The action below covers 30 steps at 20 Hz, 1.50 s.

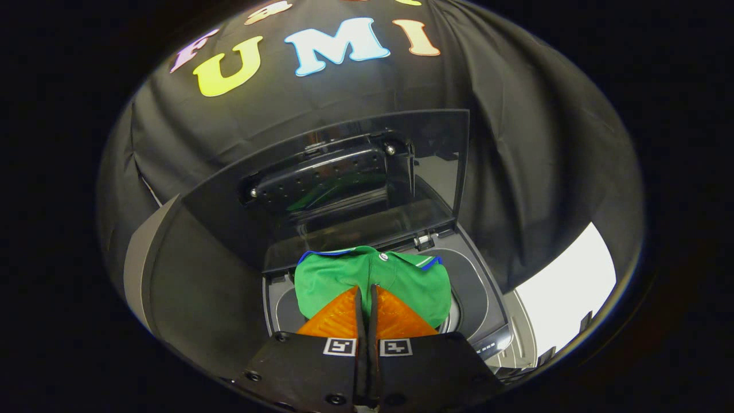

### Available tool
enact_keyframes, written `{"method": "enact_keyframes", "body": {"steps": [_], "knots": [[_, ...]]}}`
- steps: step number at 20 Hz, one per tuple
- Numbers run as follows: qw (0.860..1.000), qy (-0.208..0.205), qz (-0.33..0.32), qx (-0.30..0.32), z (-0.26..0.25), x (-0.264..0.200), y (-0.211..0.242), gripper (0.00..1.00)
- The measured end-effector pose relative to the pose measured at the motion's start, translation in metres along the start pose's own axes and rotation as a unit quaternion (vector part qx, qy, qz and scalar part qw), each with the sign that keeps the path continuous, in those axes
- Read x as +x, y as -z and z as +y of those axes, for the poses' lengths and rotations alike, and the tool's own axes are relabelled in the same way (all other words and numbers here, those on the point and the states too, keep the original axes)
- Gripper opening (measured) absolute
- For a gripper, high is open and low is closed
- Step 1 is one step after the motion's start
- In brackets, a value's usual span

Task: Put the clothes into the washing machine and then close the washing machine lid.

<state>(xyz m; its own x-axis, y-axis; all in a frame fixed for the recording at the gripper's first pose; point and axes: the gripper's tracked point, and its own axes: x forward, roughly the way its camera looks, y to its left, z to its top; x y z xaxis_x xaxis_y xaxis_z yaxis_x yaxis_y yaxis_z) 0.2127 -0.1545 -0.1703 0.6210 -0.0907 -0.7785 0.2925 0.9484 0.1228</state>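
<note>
A green shirt (338,275) with blue-and-white collar trim hangs bunched over the round tub opening of the washing machine (479,287). It covers most of the opening; a sliver of the tub rim (456,315) shows to its right. My gripper (366,290) is shut, its fingertips pressed together on a fold of the shirt directly above the tub. The machine's dark see-through lid (355,189) stands raised beyond the shirt, hinged at the back, and reflects a bit of green.
The machine's control strip (487,346) runs along its near right edge. A dark curved panel with a grey edge (137,264) stands to the left of the machine. A bright white surface (567,287) lies to the right. Black cloth hangs behind.
</note>
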Motion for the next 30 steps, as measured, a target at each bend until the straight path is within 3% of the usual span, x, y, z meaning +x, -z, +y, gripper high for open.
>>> {"method": "enact_keyframes", "body": {"steps": [9, 21, 23, 26, 30], "knots": [[1.0, 0.023, 0.006, -0.004, -0.007, 0.038, 0.033, 0.01], [0.999, 0.038, 0.025, -0.022, -0.02, 0.051, 0.054, 0.03], [0.998, 0.029, 0.057, -0.017, -0.017, 0.057, 0.066, 0.4], [0.996, 0.052, 0.052, -0.048, -0.025, 0.055, 0.063, 0.96], [0.997, 0.035, 0.05, -0.045, -0.018, 0.05, 0.061, 0.96]]}}
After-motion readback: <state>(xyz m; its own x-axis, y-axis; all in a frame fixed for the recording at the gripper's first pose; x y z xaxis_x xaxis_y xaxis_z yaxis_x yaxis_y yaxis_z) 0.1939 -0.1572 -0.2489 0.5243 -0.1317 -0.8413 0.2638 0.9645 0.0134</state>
